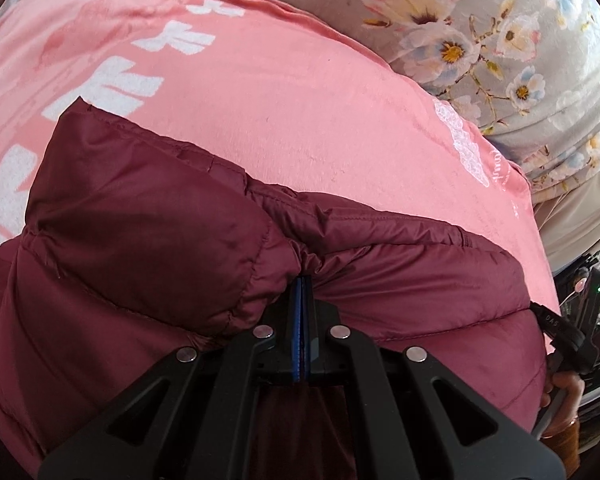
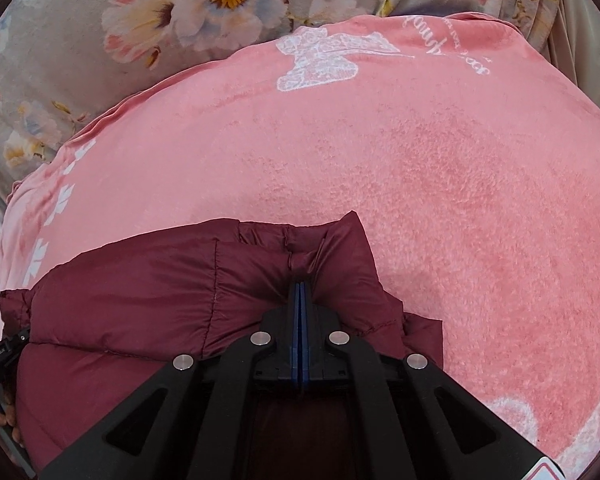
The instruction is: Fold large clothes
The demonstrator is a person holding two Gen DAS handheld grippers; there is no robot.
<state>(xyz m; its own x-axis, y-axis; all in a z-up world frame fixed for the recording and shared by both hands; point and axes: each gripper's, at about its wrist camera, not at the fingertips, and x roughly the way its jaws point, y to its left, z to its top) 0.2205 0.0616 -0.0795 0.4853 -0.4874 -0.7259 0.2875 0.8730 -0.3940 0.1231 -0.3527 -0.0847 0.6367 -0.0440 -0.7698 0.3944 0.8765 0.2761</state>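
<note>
A dark red puffer jacket [image 1: 148,240] lies on a pink blanket [image 1: 300,112]. My left gripper [image 1: 301,280] is shut on a bunched fold of the jacket's edge, its blue pads pressed together. In the right wrist view my right gripper [image 2: 300,284] is shut on another pinch of the same jacket [image 2: 140,292], near its corner, over the pink blanket [image 2: 440,200]. The right gripper's body and the hand that holds it show at the right edge of the left wrist view [image 1: 568,340].
A grey floral bedsheet [image 1: 520,60] lies beyond the blanket and shows in the right wrist view [image 2: 100,40] at the top left. The blanket carries white prints [image 2: 324,60]. Dark clutter [image 1: 596,280] lies past the bed's right edge.
</note>
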